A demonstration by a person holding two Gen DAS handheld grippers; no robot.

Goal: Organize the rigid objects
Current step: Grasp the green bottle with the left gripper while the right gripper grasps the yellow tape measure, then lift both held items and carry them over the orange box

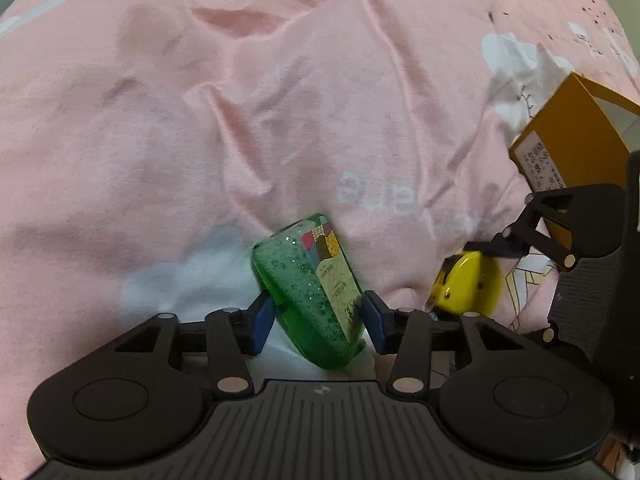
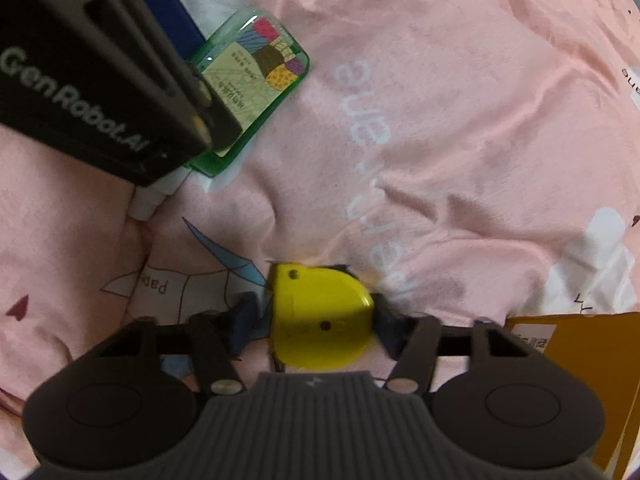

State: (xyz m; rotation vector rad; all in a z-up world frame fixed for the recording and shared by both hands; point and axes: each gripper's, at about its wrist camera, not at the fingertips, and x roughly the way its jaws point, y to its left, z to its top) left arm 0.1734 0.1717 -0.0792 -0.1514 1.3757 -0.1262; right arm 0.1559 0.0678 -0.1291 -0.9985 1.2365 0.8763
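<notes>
Left gripper (image 1: pixel 320 320) is pinching the green bottle (image 1: pixel 310 292) between its blue pads, and our right gripper (image 2: pixel 316 320) has its pads at the sides of the yellow tape measure (image 2: pixel 320 316), though we can't tell if they're pressing yet. Both things sit at 6 o'clock in their own views, the tape at about 4 o'clock from the bottle, the orange box (image 1: pixel 572 140) off at 2 o'clock. Our worry: the pink bedding (image 1: pixel 280 120) is soft and wrinkly, so stuff could sink or tip, that slick bottle might twist out, and the grippers are close enough to bump.
</notes>
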